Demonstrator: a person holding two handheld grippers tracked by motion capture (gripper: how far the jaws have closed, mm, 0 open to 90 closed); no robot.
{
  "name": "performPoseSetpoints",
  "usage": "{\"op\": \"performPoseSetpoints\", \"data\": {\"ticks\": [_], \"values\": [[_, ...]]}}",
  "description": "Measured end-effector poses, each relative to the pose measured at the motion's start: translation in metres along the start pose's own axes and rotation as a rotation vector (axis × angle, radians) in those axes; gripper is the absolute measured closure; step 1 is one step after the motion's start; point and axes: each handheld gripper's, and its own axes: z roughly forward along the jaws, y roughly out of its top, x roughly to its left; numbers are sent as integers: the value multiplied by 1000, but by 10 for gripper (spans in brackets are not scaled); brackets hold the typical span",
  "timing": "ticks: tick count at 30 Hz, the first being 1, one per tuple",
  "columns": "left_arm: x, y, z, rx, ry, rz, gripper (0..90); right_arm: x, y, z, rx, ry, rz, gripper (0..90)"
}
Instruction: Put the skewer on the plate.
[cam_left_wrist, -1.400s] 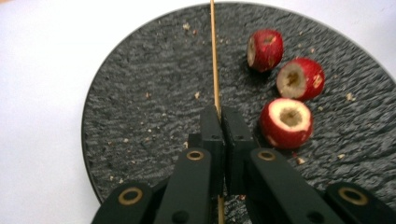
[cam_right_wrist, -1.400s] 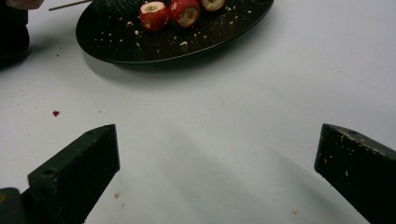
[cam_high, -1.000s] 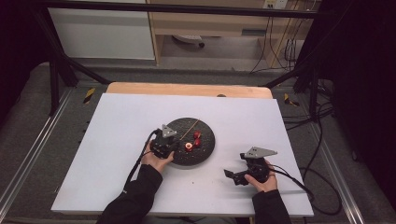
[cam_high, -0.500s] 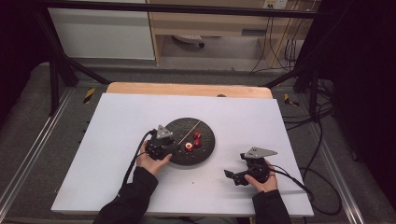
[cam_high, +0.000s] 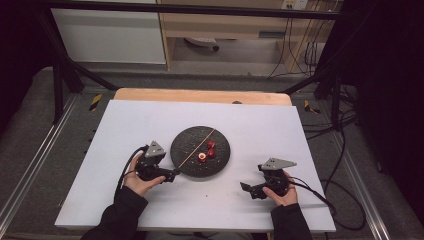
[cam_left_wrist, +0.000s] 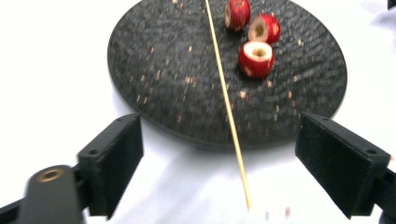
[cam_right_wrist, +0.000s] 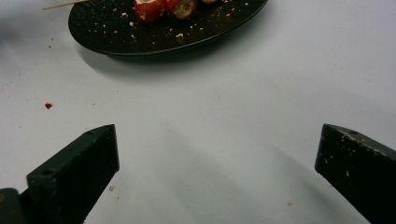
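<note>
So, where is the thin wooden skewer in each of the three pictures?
High view: the skewer lies slantwise across the left half of the black plate.
Left gripper view: it runs from the top centre down over the plate's near rim, between the open jaws.
Right gripper view: one end shows at the top left edge.
Shared landmark: the red cored fruits on the plate.

Skewer (cam_left_wrist: 223, 88) across crumb-strewn dark plate (cam_left_wrist: 163, 70), three cored fruits (cam_left_wrist: 256, 58)

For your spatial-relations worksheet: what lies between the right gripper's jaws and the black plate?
In the right gripper view, bare white tabletop with a few crumbs separates the right gripper from the black plate.
</note>
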Motion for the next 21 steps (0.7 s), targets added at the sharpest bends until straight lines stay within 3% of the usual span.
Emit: {"op": "performPoseSetpoints", "data": {"ticks": [12, 21], "values": [[16, -52, -32, -2, 19, -21, 62, 1, -1, 1, 10, 0, 0, 6], [23, -70, -41, 0, 29, -14, 53, 1, -2, 1, 13, 10, -4, 6]]}}
